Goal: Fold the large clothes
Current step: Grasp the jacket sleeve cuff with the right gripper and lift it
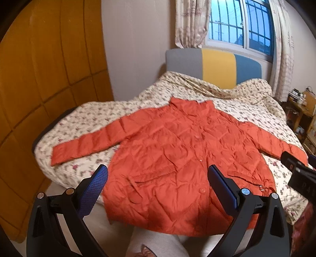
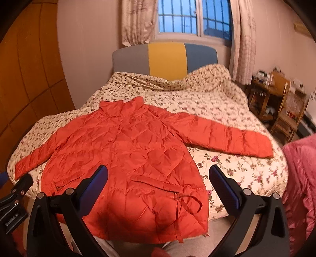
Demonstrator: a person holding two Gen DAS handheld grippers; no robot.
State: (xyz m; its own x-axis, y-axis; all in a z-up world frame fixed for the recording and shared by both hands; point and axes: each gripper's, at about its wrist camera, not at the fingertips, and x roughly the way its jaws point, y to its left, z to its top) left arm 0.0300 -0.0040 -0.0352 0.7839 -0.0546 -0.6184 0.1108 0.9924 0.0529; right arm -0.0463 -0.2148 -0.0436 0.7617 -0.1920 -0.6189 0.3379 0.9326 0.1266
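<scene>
Nearest the cameras, both tongs are seen spread wide with nothing pinched between them: the left gripper (image 1: 158,184) is held above the jacket's hem, and the right gripper (image 2: 158,184) is held over the lower right part of it, partly above bare bedding. A bit of the person's pale trouser leg (image 1: 158,245) can be made out below the hem, so the bed's foot end is being faced. Just beyond the fingers, the orange quilted jacket (image 1: 177,158) is laid flat and front-up on the floral bedspread (image 2: 237,170), buttoned down the middle, with its hem hanging slightly over the bed edge. One sleeve (image 1: 86,142) is stretched out to the left and the other sleeve (image 2: 227,138) to the right, both fully extended, and the collar (image 2: 122,106) is pointed toward the far end. Past that, bunched-up covers and a grey, yellow and blue headboard (image 2: 165,59) are seen under a barred window (image 2: 193,17). So pretty much nothing is folded yet: spreading looks done, but the sleeves are not brought in and the body is not doubled over, so basically the whole fold is left.
</scene>
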